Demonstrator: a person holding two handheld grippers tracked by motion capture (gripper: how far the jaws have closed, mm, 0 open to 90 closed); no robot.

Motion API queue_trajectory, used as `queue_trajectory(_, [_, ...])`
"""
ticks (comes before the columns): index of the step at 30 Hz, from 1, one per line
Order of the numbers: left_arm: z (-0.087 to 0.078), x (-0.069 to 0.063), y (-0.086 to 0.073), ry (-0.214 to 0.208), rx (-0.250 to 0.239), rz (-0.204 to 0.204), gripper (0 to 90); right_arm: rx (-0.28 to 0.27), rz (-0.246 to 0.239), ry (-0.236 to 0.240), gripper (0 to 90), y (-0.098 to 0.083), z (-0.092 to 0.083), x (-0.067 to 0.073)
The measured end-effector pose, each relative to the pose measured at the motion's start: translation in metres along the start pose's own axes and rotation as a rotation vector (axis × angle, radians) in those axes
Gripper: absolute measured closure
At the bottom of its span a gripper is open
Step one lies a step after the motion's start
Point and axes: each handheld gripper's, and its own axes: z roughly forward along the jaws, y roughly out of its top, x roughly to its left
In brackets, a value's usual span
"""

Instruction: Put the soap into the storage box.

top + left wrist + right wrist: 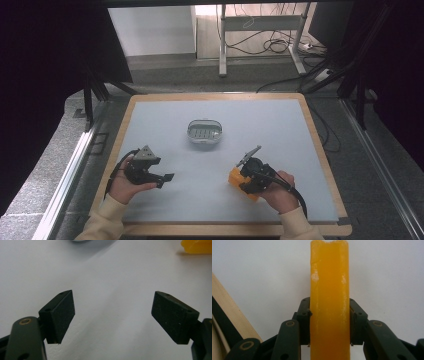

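The right gripper (329, 327) is clamped on a translucent orange rectangular block (329, 302), held low over the grey table mat (280, 130) near its front right. The left gripper (112, 315) is spread wide, empty. A white oval lidded container (204, 132) is seen mid-table.

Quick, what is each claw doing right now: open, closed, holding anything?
Left claw: open, holding nothing, over the pale grey table mat.
Right claw: closed on a long orange-yellow waxy block.
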Motion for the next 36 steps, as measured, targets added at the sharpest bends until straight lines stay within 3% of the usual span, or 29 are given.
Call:
queue_trajectory(12, [0.000,0.000,0.000,-0.005,0.000,-0.003,18.9,-0.026,-0.014,0.003,61.7,0.000,-0.007,-0.001])
queue_trajectory(23, [-0.002,0.001,0.000,0.002,-0.006,-0.010,18.8,-0.079,-0.007,0.016,61.7,0.000,-0.024,-0.013])
queue_trajectory(36, [-0.002,0.001,-0.001,-0.001,-0.003,-0.008,18.8,-0.097,-0.042,0.039,61.7,0.022,-0.034,-0.018])
